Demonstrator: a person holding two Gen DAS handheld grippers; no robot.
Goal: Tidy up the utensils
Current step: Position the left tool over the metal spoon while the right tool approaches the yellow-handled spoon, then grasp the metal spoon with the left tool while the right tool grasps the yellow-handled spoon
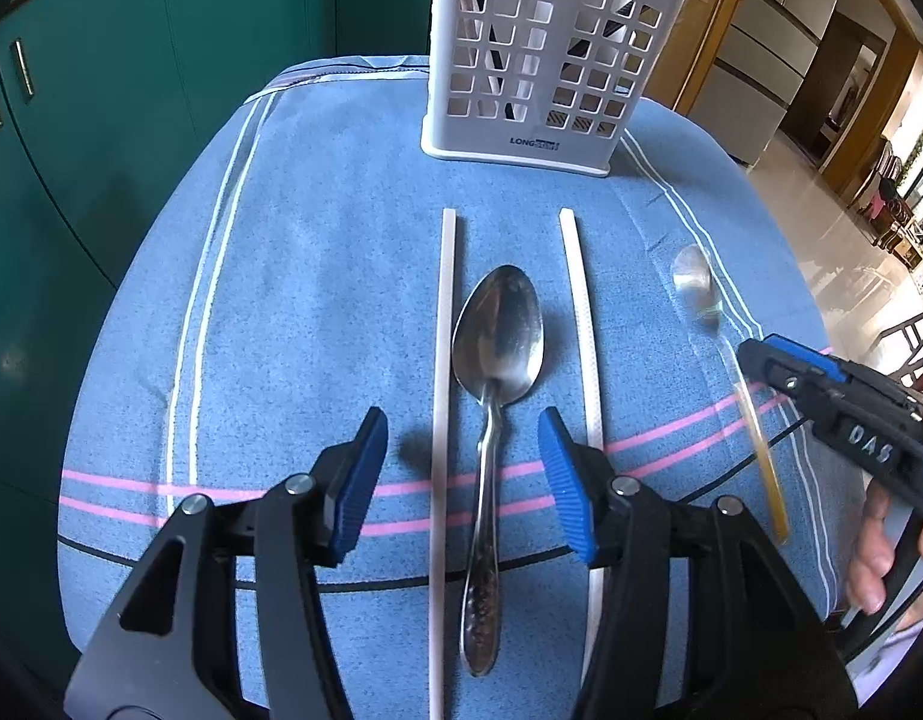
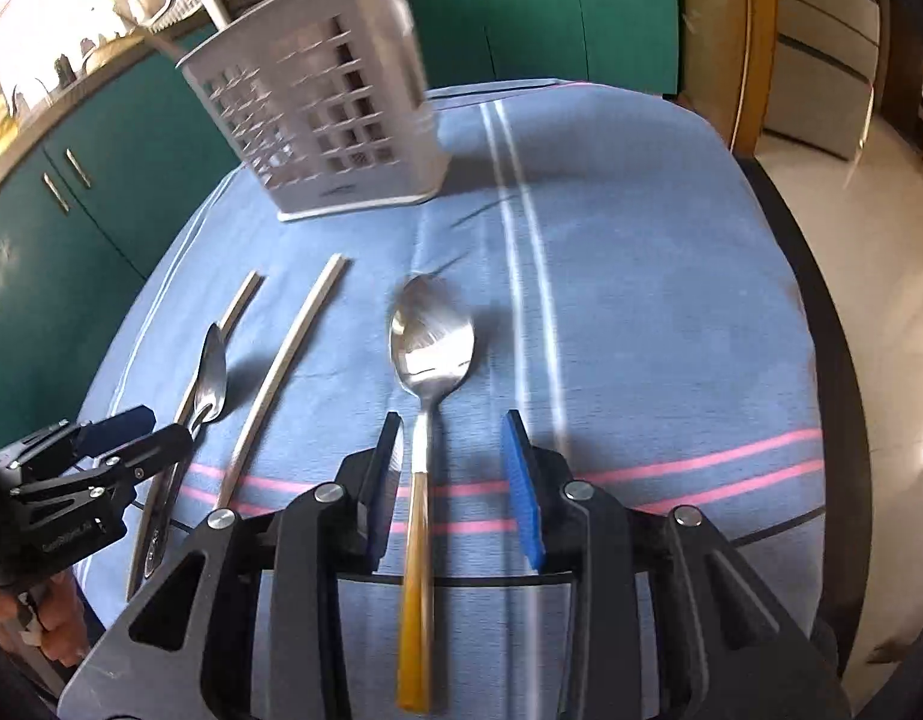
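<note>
An all-steel spoon (image 1: pixel 497 336) lies on the blue cloth between two white chopsticks (image 1: pixel 444 420) (image 1: pixel 584 348). My left gripper (image 1: pixel 461 468) is open, its jaws straddling the spoon's handle just above the cloth. A spoon with an amber handle (image 2: pixel 428 360) lies to the right; my right gripper (image 2: pixel 455 480) is open with the handle between its jaws. That spoon also shows blurred in the left wrist view (image 1: pixel 695 288). A white slotted utensil holder (image 1: pixel 545 54) stands upright at the far end of the table; it also shows in the right wrist view (image 2: pixel 323 114).
The blue striped cloth (image 1: pixel 281 300) covers a round table with a dark rim (image 2: pixel 821 276). Green cabinets (image 1: pixel 101 120) stand to the left and behind. A tiled floor (image 2: pixel 893 240) lies to the right. The steel spoon and chopsticks show at left in the right wrist view (image 2: pixel 212 378).
</note>
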